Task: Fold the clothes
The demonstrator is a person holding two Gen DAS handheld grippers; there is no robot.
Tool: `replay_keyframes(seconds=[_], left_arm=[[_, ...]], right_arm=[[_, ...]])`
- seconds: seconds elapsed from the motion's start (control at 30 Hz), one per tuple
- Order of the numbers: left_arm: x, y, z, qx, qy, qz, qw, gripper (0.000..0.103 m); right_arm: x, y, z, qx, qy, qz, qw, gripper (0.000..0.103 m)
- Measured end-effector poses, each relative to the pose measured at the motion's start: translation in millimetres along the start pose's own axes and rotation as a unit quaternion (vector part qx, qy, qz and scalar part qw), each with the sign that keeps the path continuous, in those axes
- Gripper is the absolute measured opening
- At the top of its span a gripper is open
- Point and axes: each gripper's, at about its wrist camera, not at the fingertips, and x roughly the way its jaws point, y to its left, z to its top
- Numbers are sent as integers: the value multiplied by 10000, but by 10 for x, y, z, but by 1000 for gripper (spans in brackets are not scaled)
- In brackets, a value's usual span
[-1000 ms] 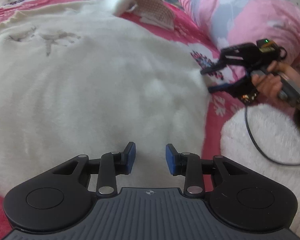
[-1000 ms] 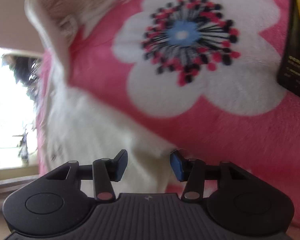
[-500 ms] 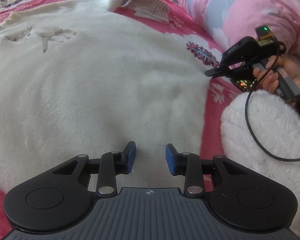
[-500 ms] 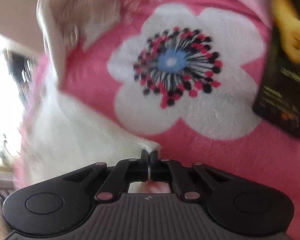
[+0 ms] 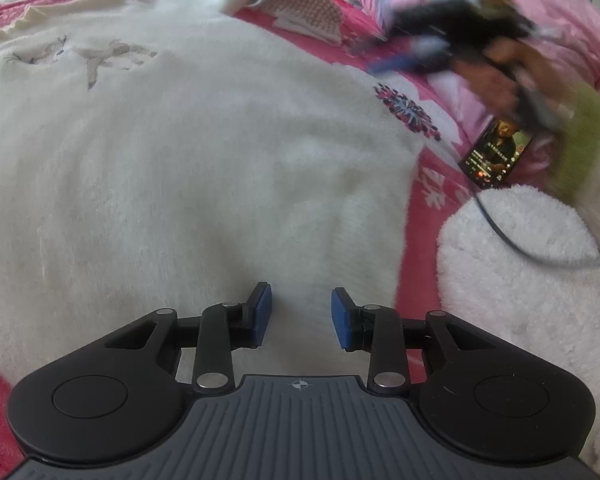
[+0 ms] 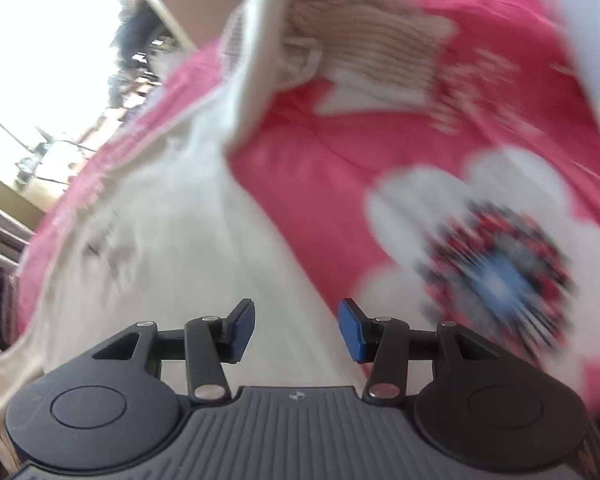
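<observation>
The one white fluffy sweater (image 5: pixel 172 168) lies spread flat on the pink flowered bed cover (image 5: pixel 432 192), and the left gripper (image 5: pixel 301 316) stands over its near hem, released, with nothing between its two blue pads. The right gripper (image 6: pixel 296 330) is also released and empty, above the right edge of the sweater (image 6: pixel 172 240), where the white cloth meets the cover (image 6: pixel 340 184). Further I count one knitted beige garment (image 5: pixel 304 8) behind the sweater, one phone (image 5: pixel 496 152) on the cover at the right, and one pink pillow (image 5: pixel 560 20).
</observation>
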Motion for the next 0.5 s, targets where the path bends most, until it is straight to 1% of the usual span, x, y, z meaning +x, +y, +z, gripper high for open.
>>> replay_keyframes(seconds=[0.1,0.17,0.23,0.27,0.3,0.33,0.37,0.4,0.5], left_arm=[[1,-17,-21,68,21,-23,10000,33],[2,-12,-29,68,24,-57,10000,33],[-2,18,-41,21,12,-125,9999,33],[0,34,-45,-24,7,-166,9999,33],[2,54,-47,-81,3,-212,9997,33],[3,76,-48,-151,-1,-264,9995,33],[4,98,-49,-221,-4,-316,9993,33],[7,113,-47,-280,-6,-359,9990,33],[3,124,-37,-302,30,-408,9987,33]], right_arm=[[439,69,347,109,103,275,9995,49],[745,47,527,398,310,386,9980,49],[992,-35,623,743,615,419,9945,49],[1083,-80,631,836,785,515,9921,44],[1138,-105,634,853,899,507,9910,25],[1149,-107,636,771,941,479,9914,9],[1106,-88,636,644,871,501,9929,9],[1071,-68,619,482,783,436,9948,8],[1004,-21,548,-40,551,96,9984,8]])
